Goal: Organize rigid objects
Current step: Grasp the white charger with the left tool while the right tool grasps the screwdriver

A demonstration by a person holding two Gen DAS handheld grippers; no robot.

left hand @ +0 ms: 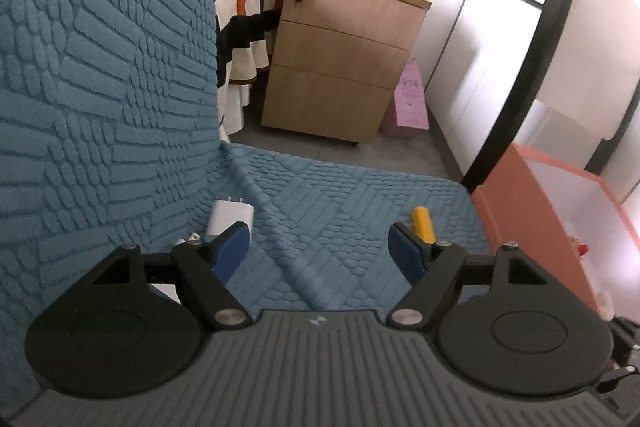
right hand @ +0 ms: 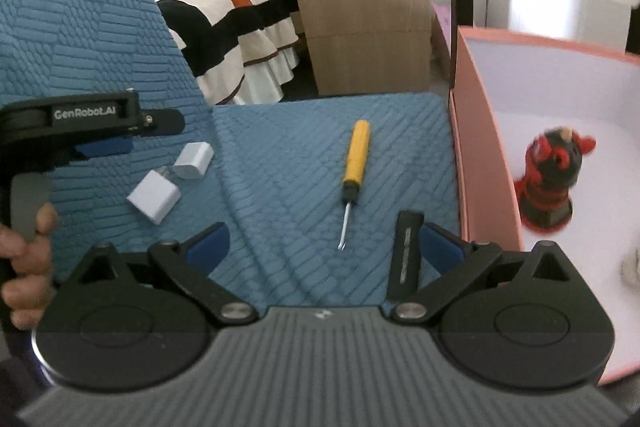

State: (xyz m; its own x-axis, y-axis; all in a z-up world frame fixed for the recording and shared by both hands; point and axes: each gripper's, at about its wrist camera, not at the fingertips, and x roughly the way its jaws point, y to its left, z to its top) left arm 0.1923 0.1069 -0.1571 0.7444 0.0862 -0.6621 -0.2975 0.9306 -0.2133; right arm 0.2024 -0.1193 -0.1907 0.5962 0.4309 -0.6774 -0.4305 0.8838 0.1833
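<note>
Surface: your things lie on a blue textured seat cover (right hand: 304,163), its backrest rising at 9 o'clock in both views.
Screwdriver: the yellow-handled screwdriver (right hand: 354,163) lies flat on the seat at 12 o'clock from your right gripper, handle away from you, tip towards you.
Chargers: two white plug adapters (right hand: 172,183) sit side by side at 10 o'clock in the right wrist view, near the backrest crease and just under your left gripper.
Black bar: a slim black item (right hand: 406,251) lies by the right finger of your right gripper; I cannot tell whether it touches.
Box: a pink box (right hand: 480,147) with a white inside stands at 3 o'clock beside the seat; a red and black figurine (right hand: 550,179) stands in it.
Left gripper: your left gripper (left hand: 320,251) has its jaws partly spread, nothing between them; one adapter peeks over its left finger, the yellow handle over its right.
Right gripper: your right gripper (right hand: 320,247) has its jaws spread wide and empty over the seat.
Hand: your left hand (right hand: 24,267) grips its handle at 9 o'clock.
Room: a wooden drawer cabinet (left hand: 340,55) with keys in its lock stands at 12 o'clock, a bed with a striped cover (right hand: 232,15) at 11 o'clock, grey floor between.
</note>
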